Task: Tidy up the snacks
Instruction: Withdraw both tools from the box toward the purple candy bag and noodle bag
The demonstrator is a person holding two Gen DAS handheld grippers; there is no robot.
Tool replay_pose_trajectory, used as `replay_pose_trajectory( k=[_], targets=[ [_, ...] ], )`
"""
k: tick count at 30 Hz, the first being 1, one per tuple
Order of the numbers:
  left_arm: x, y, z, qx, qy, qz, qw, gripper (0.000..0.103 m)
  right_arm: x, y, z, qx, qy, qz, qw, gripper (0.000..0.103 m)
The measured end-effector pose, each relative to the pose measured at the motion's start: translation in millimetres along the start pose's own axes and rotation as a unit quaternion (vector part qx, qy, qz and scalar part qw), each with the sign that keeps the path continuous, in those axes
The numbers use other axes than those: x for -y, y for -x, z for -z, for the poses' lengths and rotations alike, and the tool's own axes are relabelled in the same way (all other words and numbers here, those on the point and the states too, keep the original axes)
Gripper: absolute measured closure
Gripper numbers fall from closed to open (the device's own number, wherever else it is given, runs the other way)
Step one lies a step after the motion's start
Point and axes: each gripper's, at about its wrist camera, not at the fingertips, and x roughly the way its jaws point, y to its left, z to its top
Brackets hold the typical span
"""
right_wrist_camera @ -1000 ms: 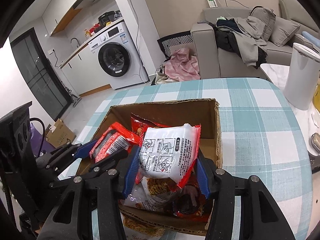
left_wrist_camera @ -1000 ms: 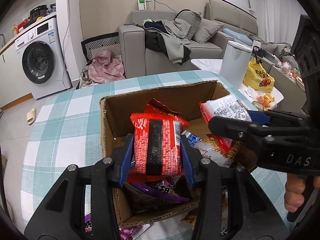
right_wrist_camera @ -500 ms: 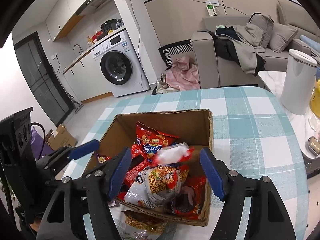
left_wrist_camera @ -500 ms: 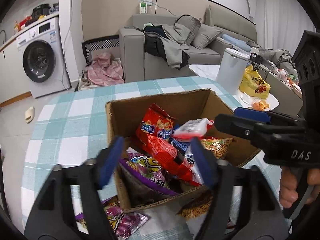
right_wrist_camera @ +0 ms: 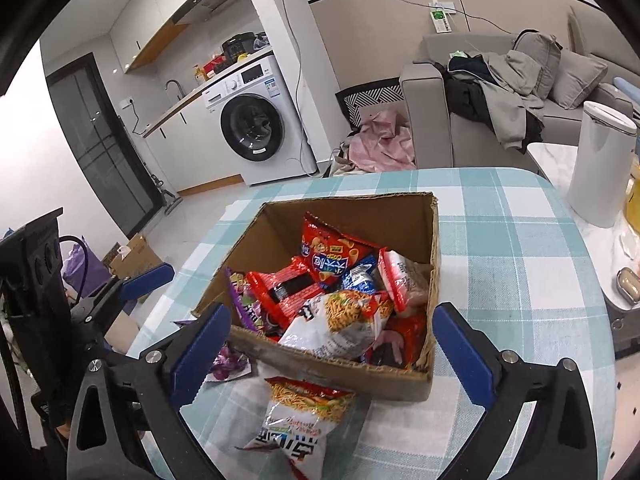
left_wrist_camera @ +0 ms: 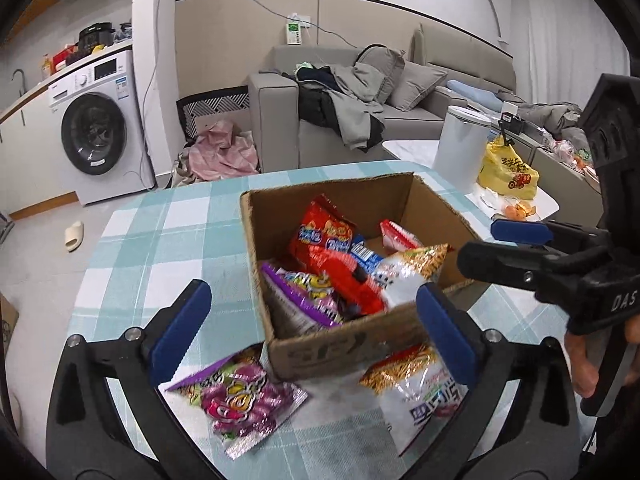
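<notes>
Both grippers are hovering empty over the checked table [left_wrist_camera: 160, 240], fingers spread wide: the left gripper [left_wrist_camera: 312, 332] is facing the near wall of the cardboard box [left_wrist_camera: 344, 348], and the right gripper [right_wrist_camera: 332, 348] is sitting just short of the same box. Several snack bags are lying piled inside it. Two are waiting outside on the table, touching or just beside the box's near wall: a purple snack bag [left_wrist_camera: 236, 396] and a noodle snack bag [right_wrist_camera: 296, 420]. The step in hand looks like fetching these; each gripper would need lowering over its nearer bag and closing on a crinkly edge.
</notes>
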Motion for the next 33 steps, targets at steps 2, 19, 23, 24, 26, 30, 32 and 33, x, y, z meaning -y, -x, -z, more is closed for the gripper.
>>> replay_pose_trajectory(
  k=[2,19,23,24,26,30,32,33],
  targets=[
    [-2.4,6.6,4.4,0.001,0.004,0.001,1.0,0.001,-2.5,4.2,2.0,0.004,0.001,0.0,1.0,0.0],
    [-13.5,42.5,32.1,0.012,0.02,-0.016,0.9996,0.001,-13.6,11.9,20.2,0.004,0.003,0.003,1.0,0.0],
    [-14.4,43.3,42.0,0.007,0.02,-0.02,0.9996,0.001,-12.5,11.1,26.7,-0.003,-0.002,0.004,1.0,0.0],
    [-15.2,42.2,43.5,0.007,0.022,-0.021,0.9995,0.001,-12.4,9.9,28.6,-0.007,-0.004,0.002,1.0,0.0],
    [-17.2,41.5,49.1,0.003,0.027,-0.022,0.9994,0.001,-12.7,9.1,31.2,-0.008,-0.003,0.004,1.0,0.0],
    [-22.3,36.5,56.2,-0.002,0.029,-0.023,0.9993,0.001,-11.7,7.6,37.5,-0.012,-0.007,0.004,1.0,0.0],
    [-26.9,34.8,60.9,-0.006,0.037,-0.021,0.9991,0.001,-10.7,5.5,41.2,-0.016,-0.008,0.006,1.0,0.0],
    [-28.7,33.4,62.3,-0.008,0.04,-0.021,0.999,0.001,-10.1,4.3,43.3,-0.017,-0.008,0.007,1.0,0.0]
  ],
)
